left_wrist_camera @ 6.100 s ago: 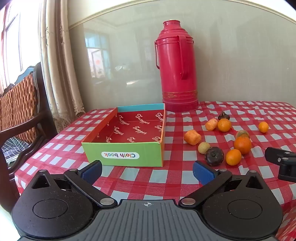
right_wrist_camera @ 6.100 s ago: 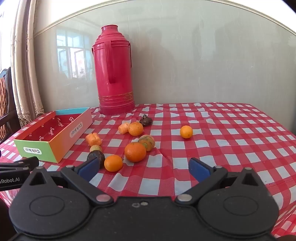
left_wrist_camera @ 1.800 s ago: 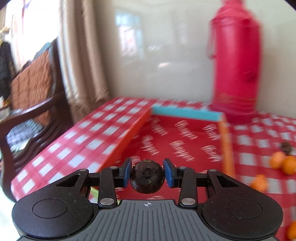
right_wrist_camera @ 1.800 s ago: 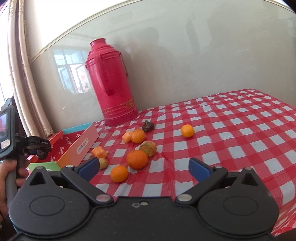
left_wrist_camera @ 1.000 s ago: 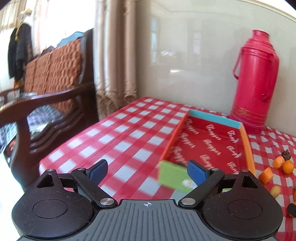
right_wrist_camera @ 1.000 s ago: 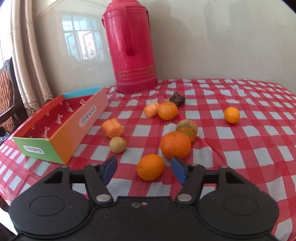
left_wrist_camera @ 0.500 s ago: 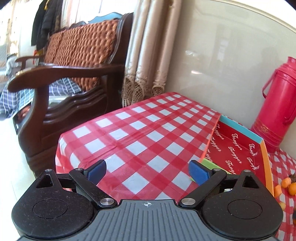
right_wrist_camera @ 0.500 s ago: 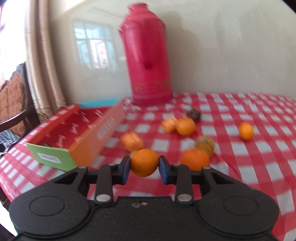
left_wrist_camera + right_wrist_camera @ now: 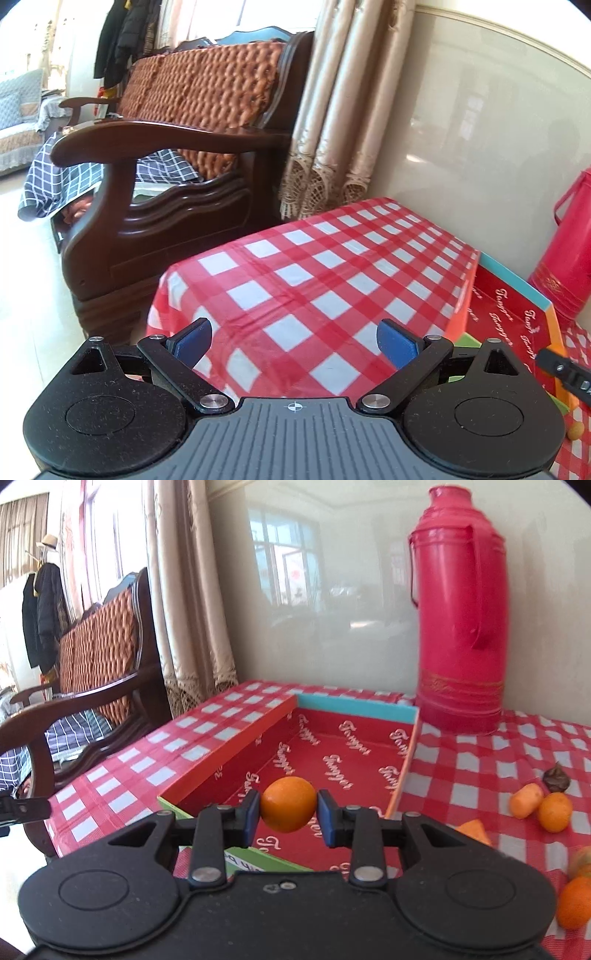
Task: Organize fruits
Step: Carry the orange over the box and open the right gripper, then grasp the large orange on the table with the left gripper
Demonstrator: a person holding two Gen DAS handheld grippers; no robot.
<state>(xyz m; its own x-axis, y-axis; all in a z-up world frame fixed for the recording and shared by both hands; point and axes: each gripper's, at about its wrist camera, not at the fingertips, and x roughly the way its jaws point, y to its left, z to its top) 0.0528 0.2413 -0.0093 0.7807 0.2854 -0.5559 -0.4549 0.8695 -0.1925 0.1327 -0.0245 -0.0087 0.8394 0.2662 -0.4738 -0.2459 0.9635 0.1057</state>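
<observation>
My right gripper [image 9: 288, 818] is shut on a small orange [image 9: 289, 803] and holds it above the near end of the open red-lined box [image 9: 347, 749]. Several fruits lie on the checked cloth to the right: a carrot-like piece [image 9: 526, 800], an orange [image 9: 554, 811], a dark fruit [image 9: 557, 773] and another orange [image 9: 574, 902]. My left gripper [image 9: 293, 341] is open and empty over the table's left corner; the box [image 9: 517, 325] shows at its right. The dark fruit put in the box is hidden.
A tall red thermos [image 9: 461, 609] stands behind the box by the wall. A wooden armchair [image 9: 177, 155] stands left of the table, near its edge. Curtains [image 9: 340, 110] hang at the back left. The right gripper's tip [image 9: 561, 369] shows in the left wrist view.
My right gripper has carried the orange left, from over the fruit pile to over the box. My left gripper, open and empty, has swung further left away from the box.
</observation>
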